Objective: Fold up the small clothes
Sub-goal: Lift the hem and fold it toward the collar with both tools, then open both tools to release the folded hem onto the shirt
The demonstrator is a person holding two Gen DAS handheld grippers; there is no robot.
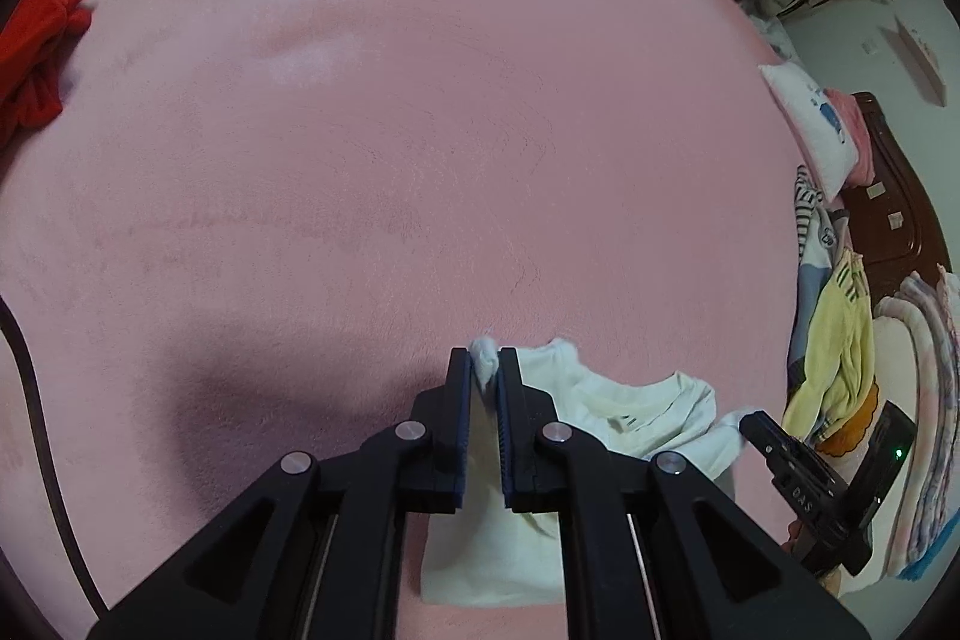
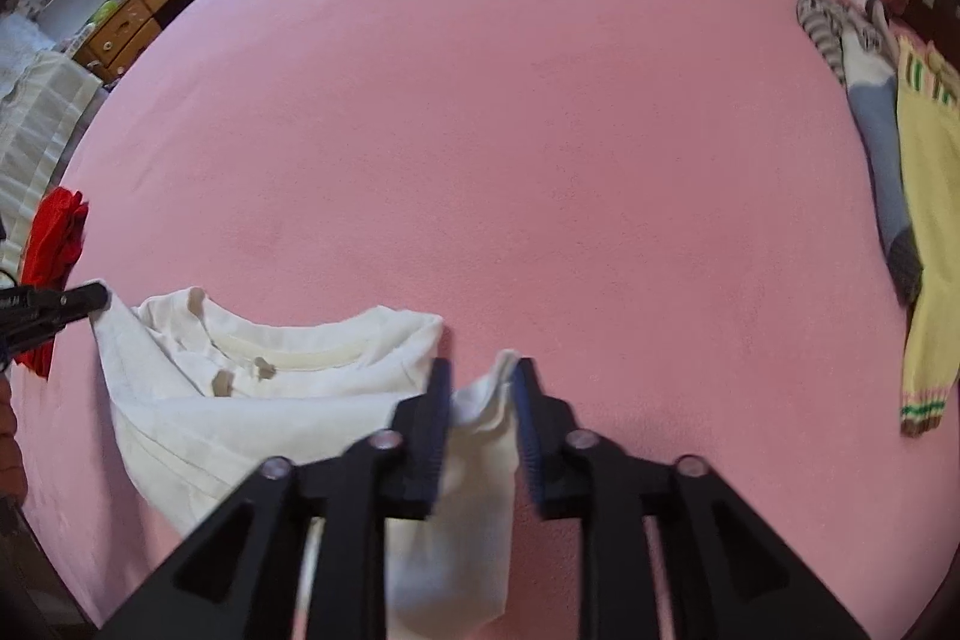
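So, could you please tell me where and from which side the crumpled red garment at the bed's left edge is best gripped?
Probably by the thin strip sticking out of the crumpled red garment toward the open pink bedspread. Come from above on that bed-centre side: the strip stands clear of the bunched mass, so narrow jaws could close on a single layer.

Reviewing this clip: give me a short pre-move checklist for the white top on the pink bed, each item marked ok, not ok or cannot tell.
1. Left tongs shut on a corner of the white top: ok.
2. Right tongs gripping the other corner: not ok; the pads stand apart with cloth loose between them.
3. Top lying flat on the pink bed cover: not ok; it is bunched around the neckline.
4. Bed ahead of the top free for folding: ok.
5. Red garment and yellow garment apart from the top: ok.
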